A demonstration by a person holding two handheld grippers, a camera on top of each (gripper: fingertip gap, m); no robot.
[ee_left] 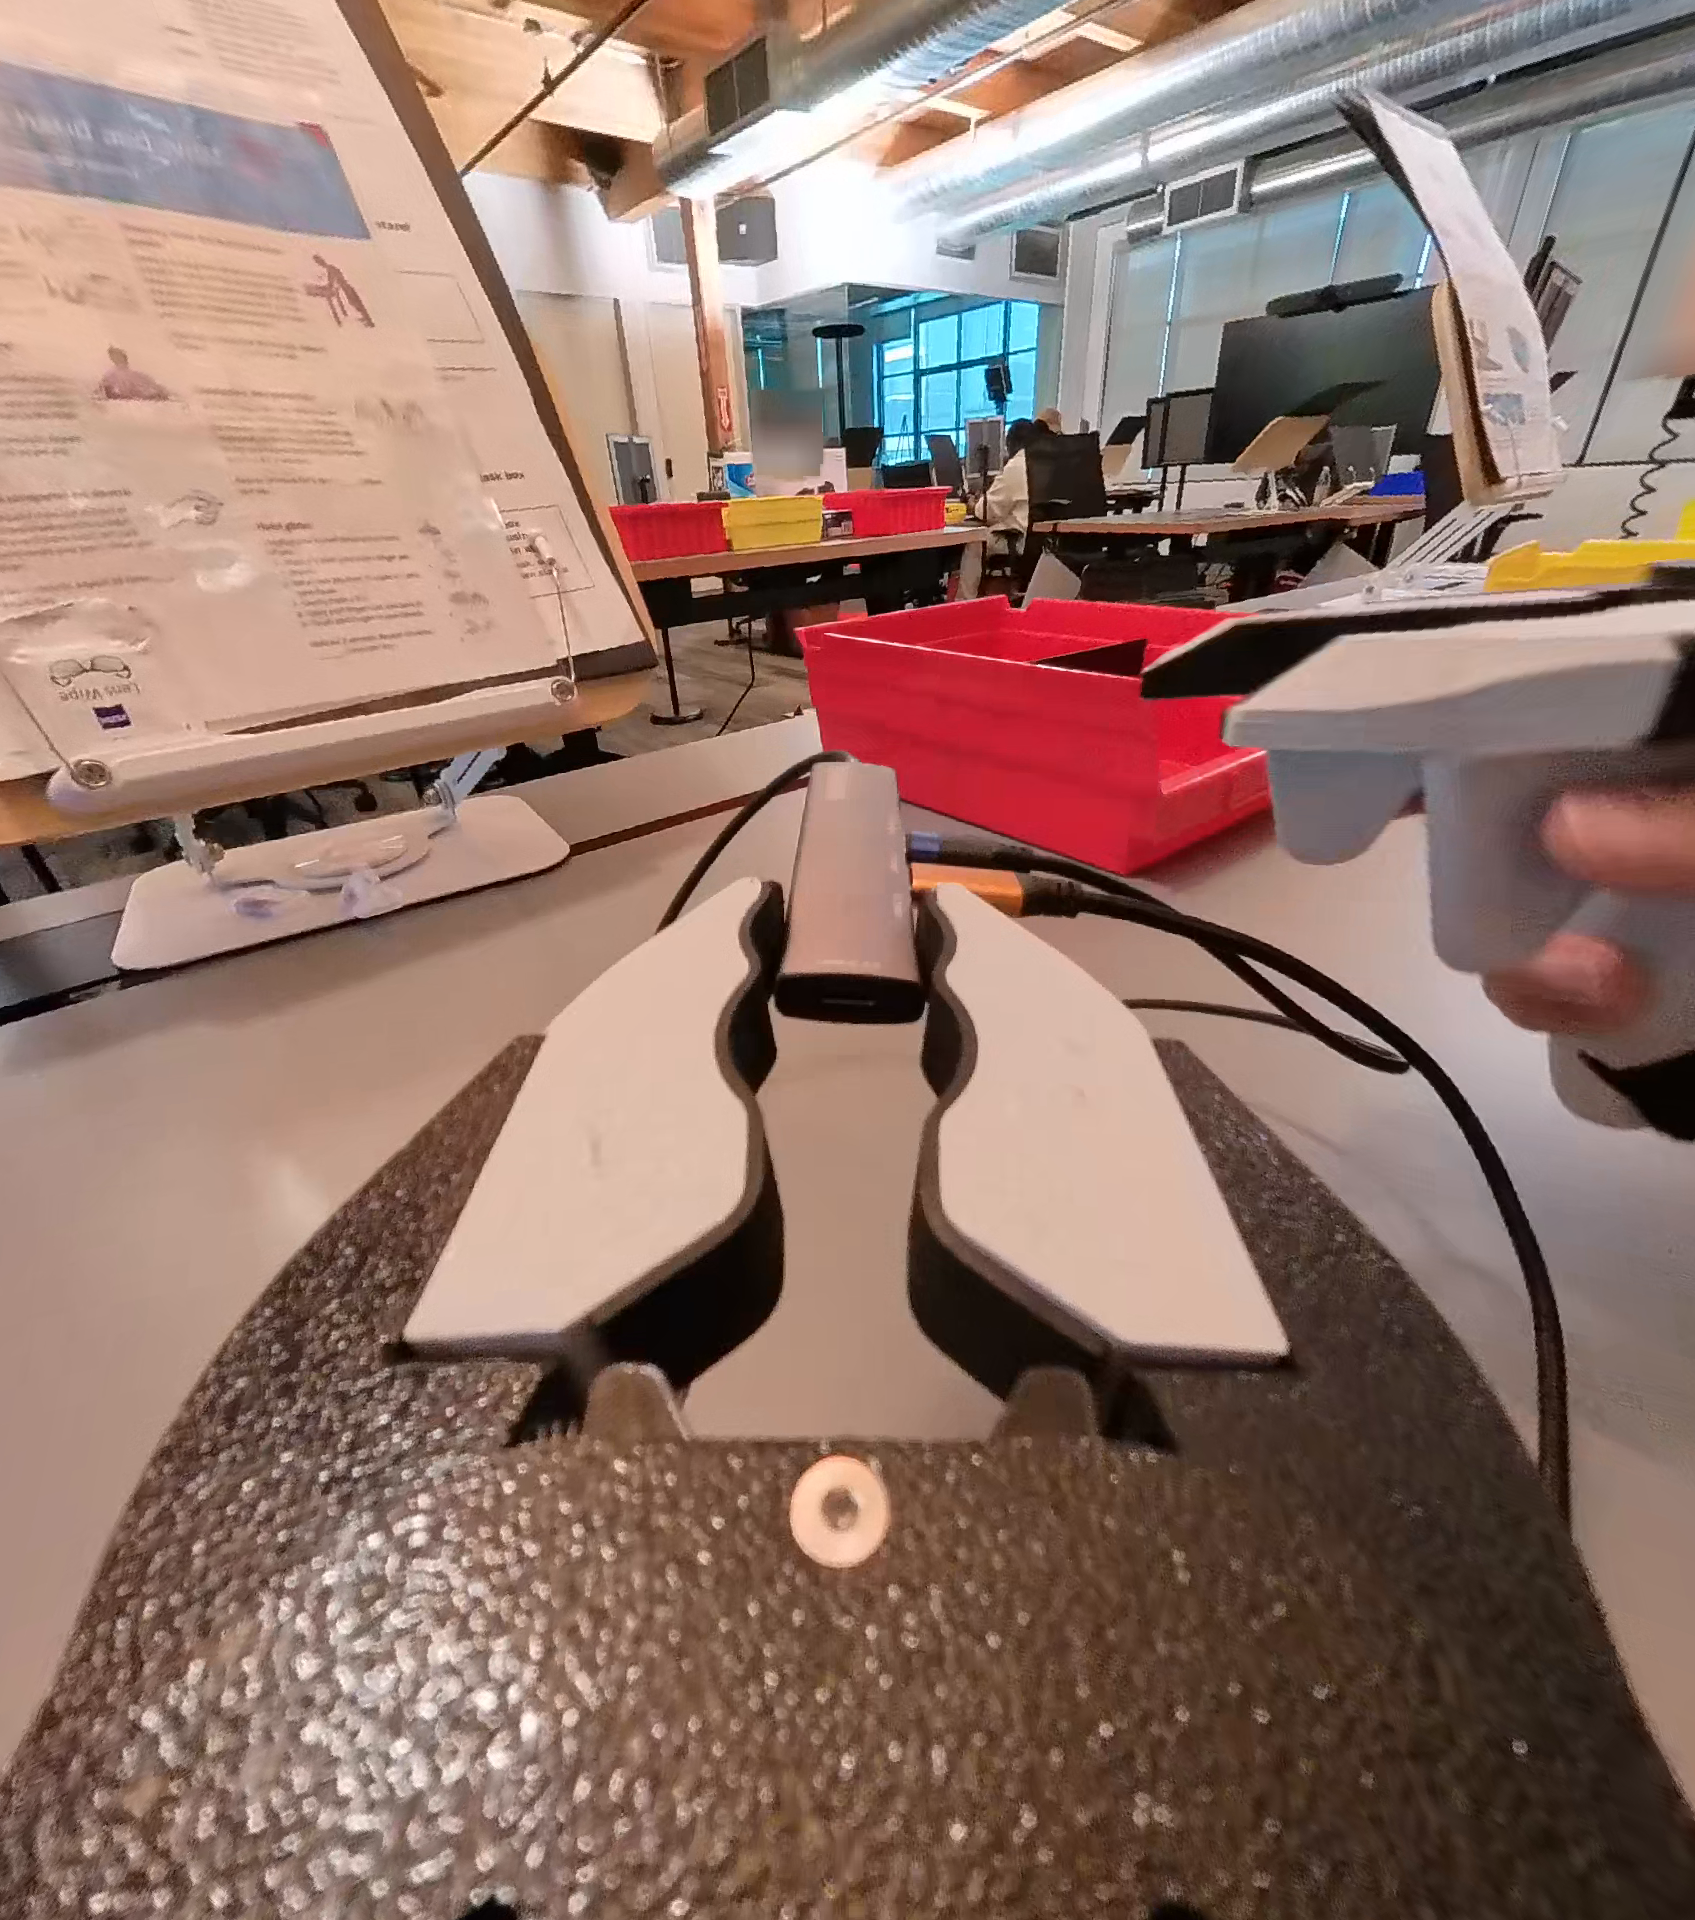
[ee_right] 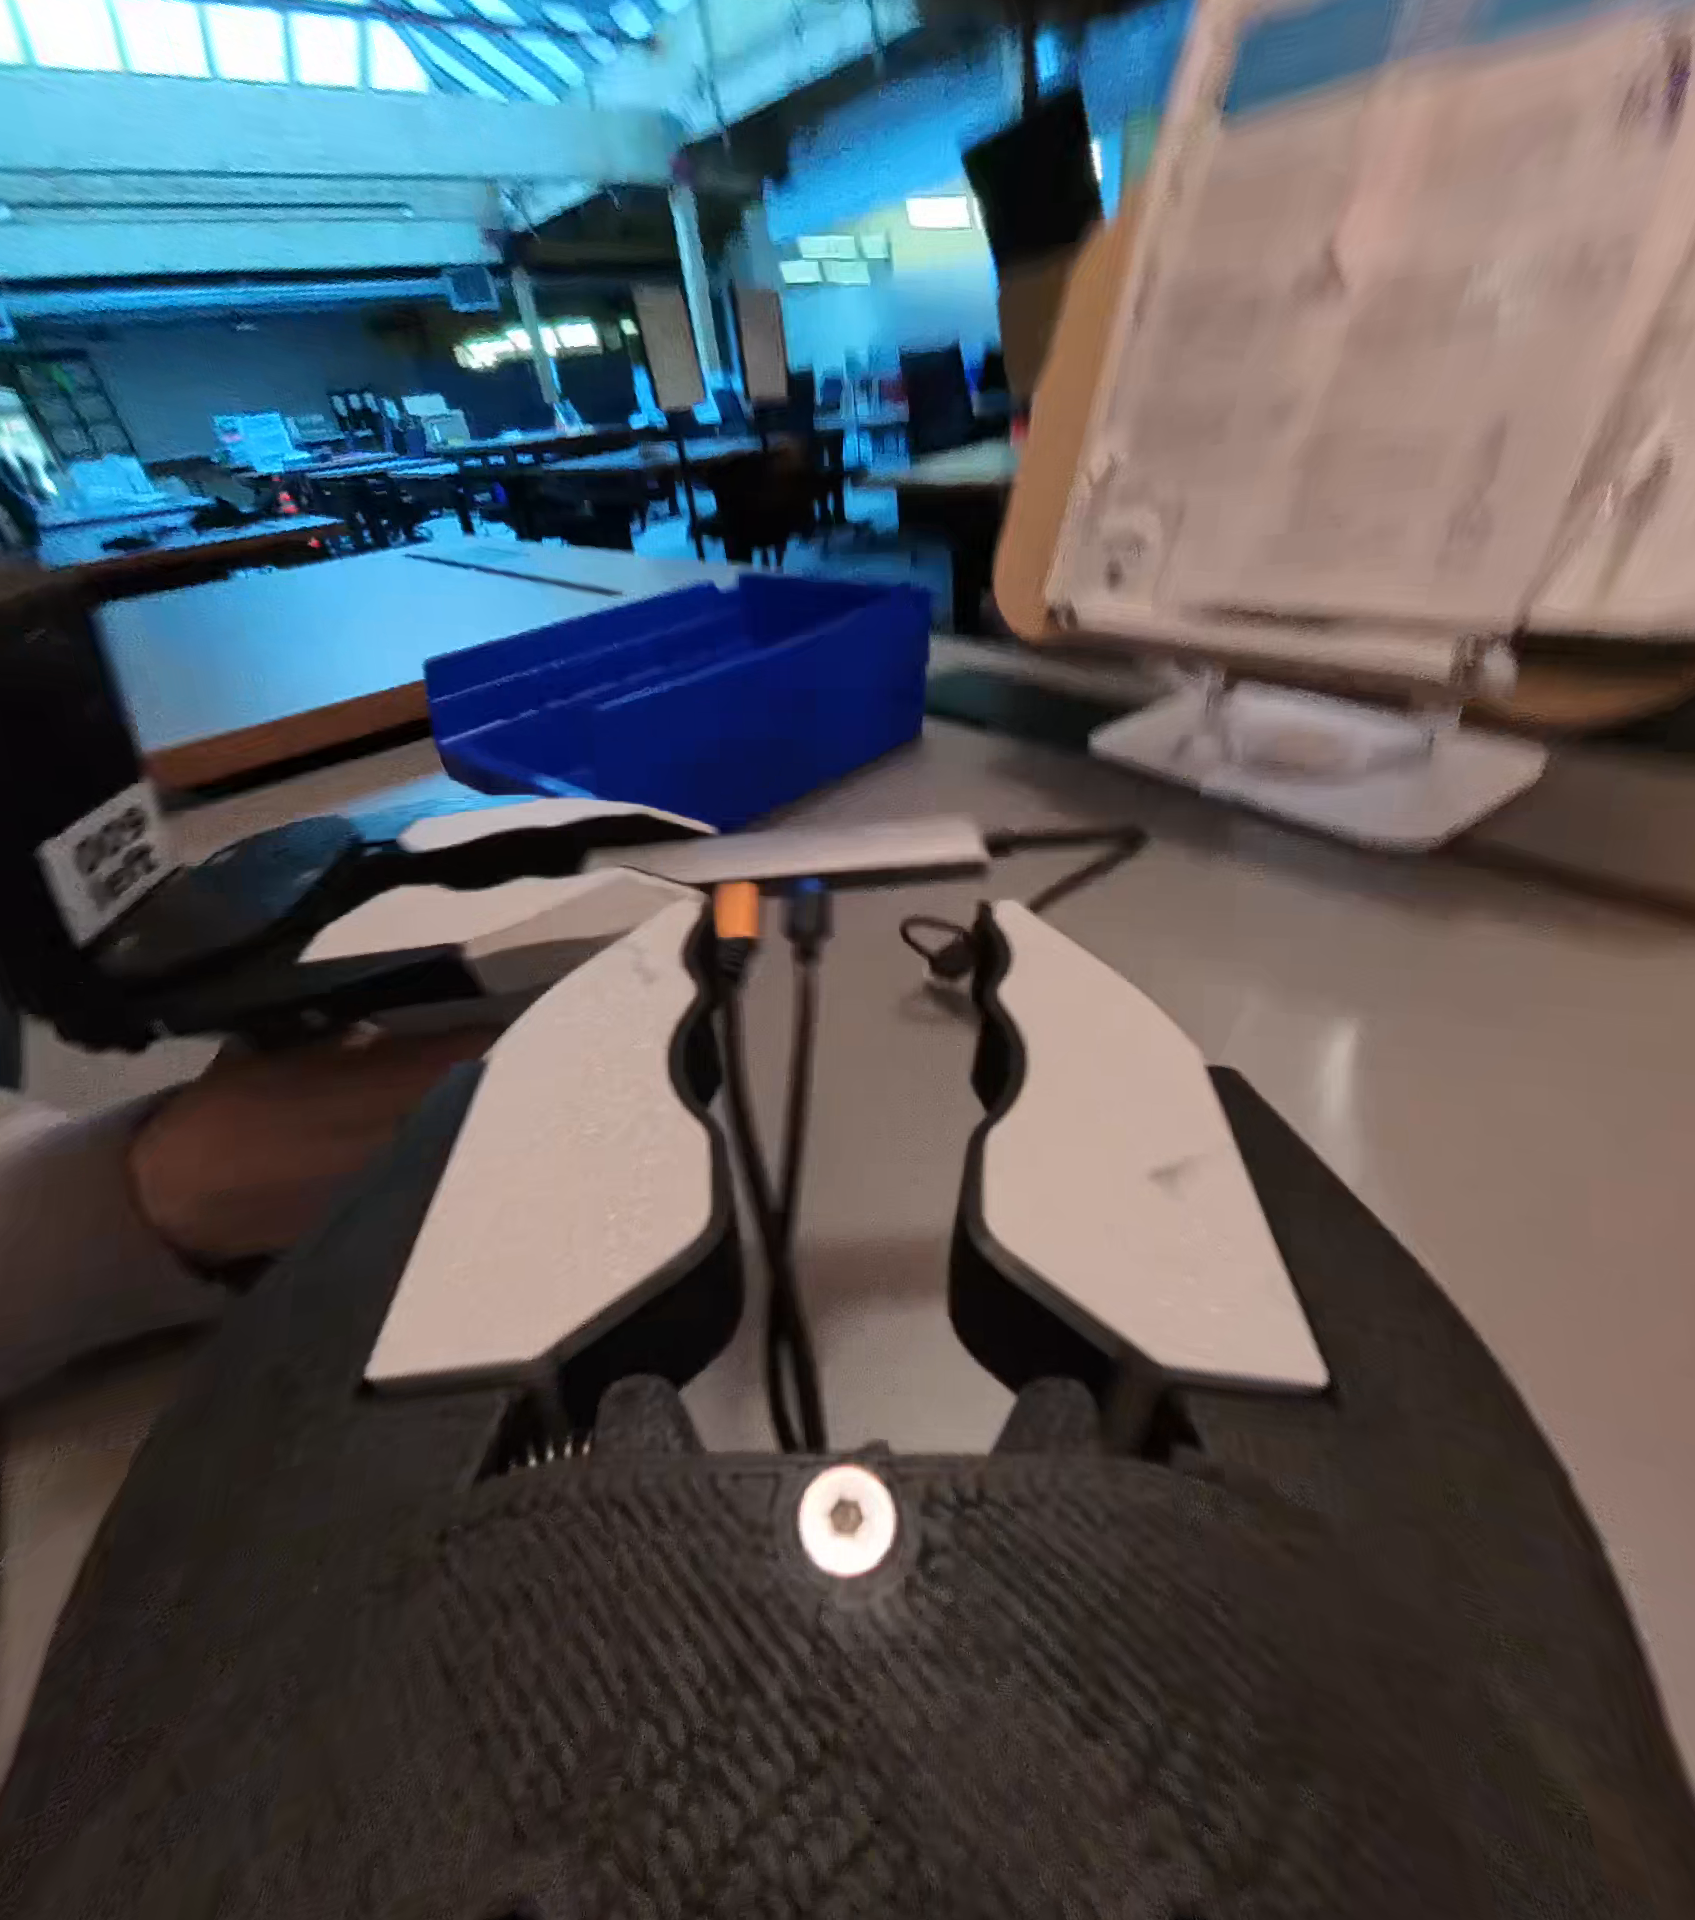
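Observation:
My left gripper is shut on a slim grey USB hub, gripping its near end just above the grey table. An orange plug and a blue plug sit in the hub's right side, their black cables trailing right. My right gripper is open. Its fingers straddle those two cables, with the orange plug and blue plug just ahead of its tips. The hub lies across in front. The left gripper shows at the left.
A document stand with printed sheets stands at the back left, and also shows in the right wrist view. A red bin sits behind the hub, a blue bin beyond it. A small black cable end lies near the right finger.

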